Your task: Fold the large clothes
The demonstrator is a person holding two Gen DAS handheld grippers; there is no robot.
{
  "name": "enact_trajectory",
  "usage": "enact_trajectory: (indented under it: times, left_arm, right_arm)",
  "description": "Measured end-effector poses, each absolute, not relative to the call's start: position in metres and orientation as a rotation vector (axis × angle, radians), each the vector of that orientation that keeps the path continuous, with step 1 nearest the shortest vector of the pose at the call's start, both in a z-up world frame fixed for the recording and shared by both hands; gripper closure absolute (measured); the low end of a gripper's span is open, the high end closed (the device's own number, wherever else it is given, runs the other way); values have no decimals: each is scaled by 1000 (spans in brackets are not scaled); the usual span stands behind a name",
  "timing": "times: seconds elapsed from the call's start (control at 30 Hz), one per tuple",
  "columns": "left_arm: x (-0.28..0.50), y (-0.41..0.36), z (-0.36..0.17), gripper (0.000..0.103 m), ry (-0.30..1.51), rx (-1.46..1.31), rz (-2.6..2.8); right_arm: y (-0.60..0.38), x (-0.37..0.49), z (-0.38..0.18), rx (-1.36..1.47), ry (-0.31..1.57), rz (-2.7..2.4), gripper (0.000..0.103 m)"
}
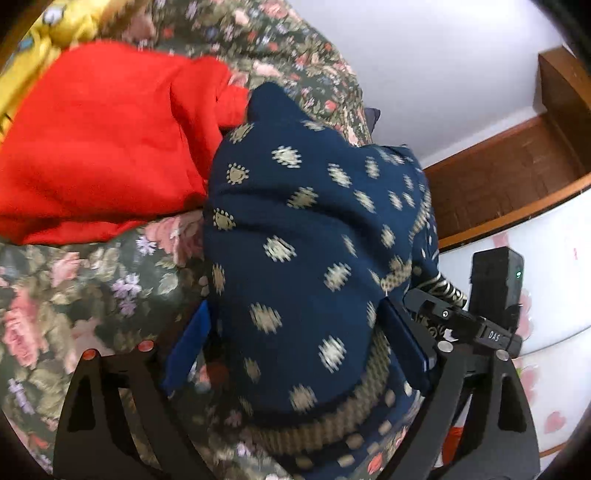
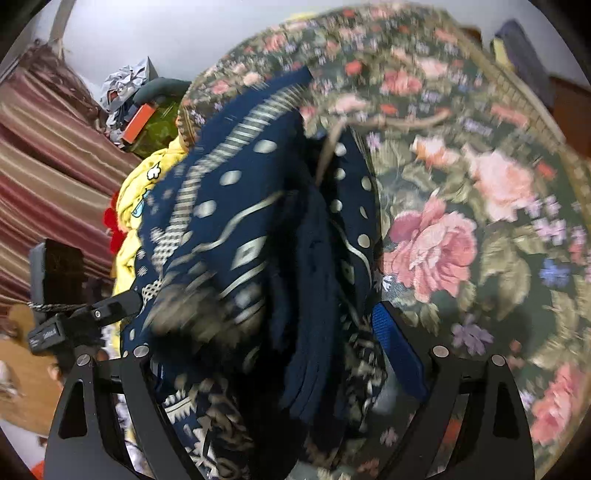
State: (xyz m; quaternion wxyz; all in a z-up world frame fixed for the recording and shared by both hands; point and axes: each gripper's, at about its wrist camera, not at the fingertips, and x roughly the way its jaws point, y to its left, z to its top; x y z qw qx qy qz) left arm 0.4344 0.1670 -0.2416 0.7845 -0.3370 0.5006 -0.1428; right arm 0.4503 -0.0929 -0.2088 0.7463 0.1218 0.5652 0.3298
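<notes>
A red garment (image 1: 96, 140) and yellow cloth (image 1: 55, 26) lay beside the navy patterned garment (image 1: 303, 236) on a floral bedspread (image 1: 92, 288). Left tongs (image 1: 295, 332) and right tongs (image 2: 266, 343) pointed downward, spread wide around its bunched folds.

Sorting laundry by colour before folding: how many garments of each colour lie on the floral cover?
Navy patterned garment: 1
Red garment: 1
Yellow garment: 1
Total: 3

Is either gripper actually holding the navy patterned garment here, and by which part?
Cannot be told: the navy garment lies bunched between both grippers' wide-open jaws.
</notes>
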Motion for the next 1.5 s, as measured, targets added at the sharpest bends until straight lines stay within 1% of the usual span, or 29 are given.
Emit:
enact_trajectory:
  times: [0.07,0.2,0.27,0.33,0.37,0.4,0.47,0.53,0.57,0.63,0.77,0.9,1.07,1.27,1.5]
  left_arm:
    - [443,167,-249,10,1092,-758,-327]
    - [458,168,-264,9,1114,-848,-363]
    - [460,167,-267,10,1111,-877,-373]
    - [460,166,-264,13,1098,-865,-368]
    - [459,165,-263,17,1097,-853,-362]
    - [458,163,-259,19,1093,-838,-357]
    - [451,160,-250,27,1083,-808,-344]
    - [447,157,-236,33,1073,-771,-332]
    - [443,156,-230,35,1065,-754,-330]
    - [435,153,-210,37,1030,-703,-325]
    - [415,161,-163,37,943,-633,-312]
    - [400,189,-120,37,858,-603,-306]
    - [400,228,-80,37,787,-587,-282]
    - [399,275,-70,37,769,-564,-227]
    - [440,318,-102,37,820,-590,-156]
  right_arm:
    - [-92,456,-215,293,1246,741,14]
    - [-86,460,-218,291,1228,785,9]
    - [-81,462,-217,280,1226,789,9]
    - [-77,461,-214,272,1221,789,13]
    - [-77,461,-213,273,1217,795,17]
    - [-75,459,-212,270,1207,810,26]
    - [-72,458,-208,262,1196,811,36]
    - [-69,453,-202,250,1174,814,53]
    - [-68,454,-199,249,1171,816,56]
    - [-64,451,-189,262,1174,824,64]
    - [-58,449,-169,259,1147,841,66]
    - [-36,444,-127,216,1052,870,66]
    - [-1,445,-89,186,950,911,66]
    - [40,459,-83,203,924,943,66]
    - [91,488,-113,234,982,930,66]
